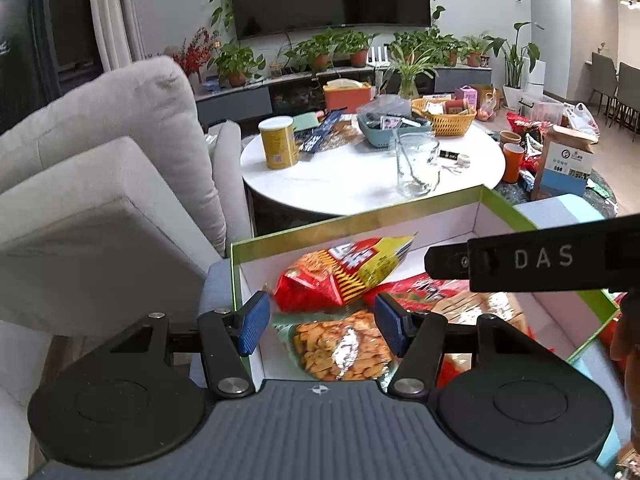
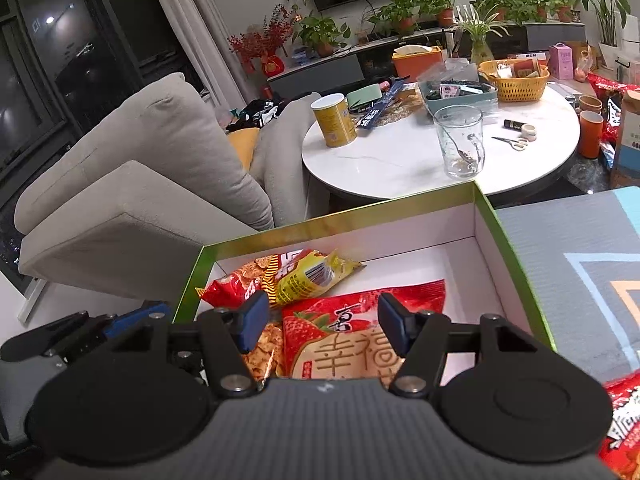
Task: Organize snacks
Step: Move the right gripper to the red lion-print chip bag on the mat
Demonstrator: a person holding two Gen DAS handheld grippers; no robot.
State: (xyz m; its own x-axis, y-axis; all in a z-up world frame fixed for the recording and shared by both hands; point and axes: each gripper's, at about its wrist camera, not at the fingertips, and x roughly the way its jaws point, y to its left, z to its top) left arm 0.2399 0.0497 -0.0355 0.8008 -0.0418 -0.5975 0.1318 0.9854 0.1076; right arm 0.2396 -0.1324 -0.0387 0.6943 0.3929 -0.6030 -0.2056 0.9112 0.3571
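Evidently both grippers are hovering over the green-rimmed box (image 1: 360,216), which is sitting on a gray patterned mat (image 2: 560,248) so that loose packets can be gathered into one container. The left gripper (image 1: 320,328) is standing with its blue pads spread wide and nothing between them, poised above the clear bag of orange crackers (image 1: 340,348); the right gripper (image 2: 320,326) is likewise gaping empty above the red strawberry packet (image 2: 360,320). A red-and-yellow snack bag (image 1: 348,272) is lying tilted against the box's far left corner, probably dropped there to leave the right half of the floor free for more. The left wrist view is showing the cracker bag almost whole and the right tool's black body crossing in from the side; the right wrist view is hiding most of that bag behind a finger but is revealing the bare white right half of the box and another red packet (image 2: 624,420) waiting outside on the mat, likely a next candidate. Beyond, the round white table (image 2: 400,160) is carrying a yellow canister (image 2: 334,120) and a glass mug (image 2: 460,144).
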